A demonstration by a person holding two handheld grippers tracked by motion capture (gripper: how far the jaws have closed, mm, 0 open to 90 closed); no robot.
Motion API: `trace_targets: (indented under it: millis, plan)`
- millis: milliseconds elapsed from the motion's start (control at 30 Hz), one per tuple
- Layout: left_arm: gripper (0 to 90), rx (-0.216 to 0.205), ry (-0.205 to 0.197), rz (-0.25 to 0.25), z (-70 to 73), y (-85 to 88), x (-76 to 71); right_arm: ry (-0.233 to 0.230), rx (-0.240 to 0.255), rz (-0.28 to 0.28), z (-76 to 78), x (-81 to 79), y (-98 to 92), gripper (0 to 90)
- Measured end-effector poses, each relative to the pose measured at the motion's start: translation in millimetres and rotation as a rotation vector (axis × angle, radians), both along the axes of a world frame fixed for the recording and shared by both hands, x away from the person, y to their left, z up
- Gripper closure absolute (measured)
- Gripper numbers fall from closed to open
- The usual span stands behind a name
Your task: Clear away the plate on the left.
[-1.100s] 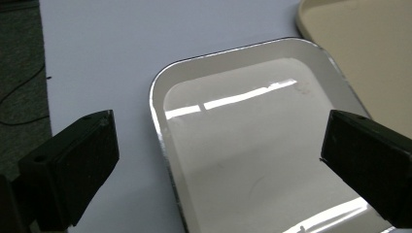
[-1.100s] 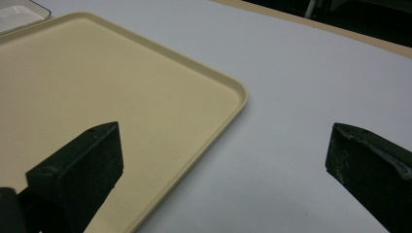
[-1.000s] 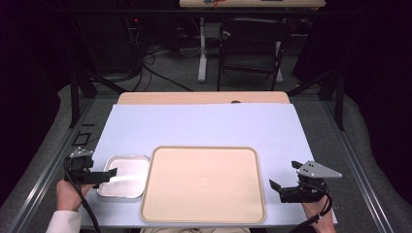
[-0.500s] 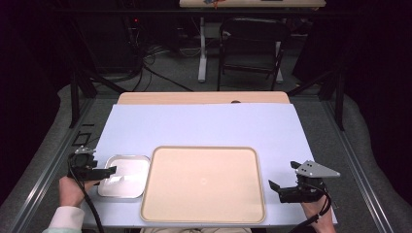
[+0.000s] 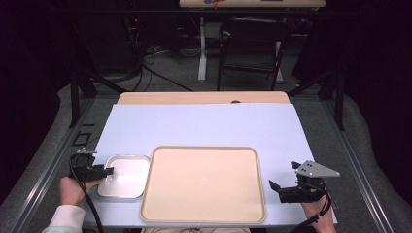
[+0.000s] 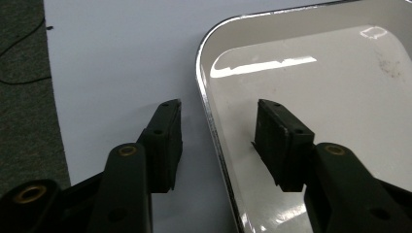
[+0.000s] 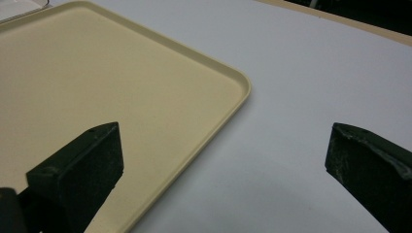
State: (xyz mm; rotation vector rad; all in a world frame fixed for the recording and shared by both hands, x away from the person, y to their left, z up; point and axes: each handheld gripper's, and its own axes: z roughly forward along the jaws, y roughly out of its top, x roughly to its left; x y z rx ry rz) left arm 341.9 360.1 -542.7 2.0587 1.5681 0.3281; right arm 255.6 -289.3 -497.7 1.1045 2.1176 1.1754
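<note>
From the high view the left gripper (image 5: 108, 171) hides the near-left rim of the small shiny metal tray with rounded corners (image 5: 127, 167), so contact is hard to judge there. The left gripper view settles more: its two black fingers (image 6: 167, 141) straddle that rim – one outside over the pale blue sheet covering the surface (image 6: 116, 58), one inside over the tray's glossy floor. The fingers have just been closing, with the rim between them, yet a gap shows on both sides of the rim and the pads do not press it. The tray's far side is cut off in this view.

The metal tray lies at the front left of the surface, just beside the large beige plastic tray (image 5: 204, 182), whose near edge runs close to the bottom of the high view.

The right gripper (image 5: 277, 190) sits just right of the beige tray – its fingers wide apart and holding nothing. In the right gripper view one finger (image 7: 87, 165) hangs over the beige tray's corner, the other over bare sheet.

Behind both trays the blue sheet lies open right up to the wooden strip at the back (image 5: 204, 98)
</note>
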Motion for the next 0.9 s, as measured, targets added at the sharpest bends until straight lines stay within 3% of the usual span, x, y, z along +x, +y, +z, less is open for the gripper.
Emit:
trace_targets:
  millis: [133,300,500,667,900]
  plan:
    - [57.7,-0.022,-0.001,0.007,-0.8,3.3,-0.4,-0.001,-0.009,0.001,-0.1,0.2,1.1,0.0]
    - [59.3,-0.016,-0.001,0.015,-1.2,2.9,-0.2,0.000,-0.007,-0.006,-0.3,0.2,0.5,0.0]
    - [62.8,-0.040,-0.003,0.036,-2.2,6.8,-1.6,-0.003,-0.013,-0.002,0.0,0.1,1.3,0.0]
    - [63.1,-0.028,-0.012,0.044,-2.9,4.6,-2.6,-0.005,-0.011,-0.007,-0.1,-0.4,0.9,0.0]
    - [66.9,-0.050,-0.013,0.064,-4.0,7.8,-3.2,-0.001,-0.012,-0.007,-0.2,0.0,1.2,0.0]
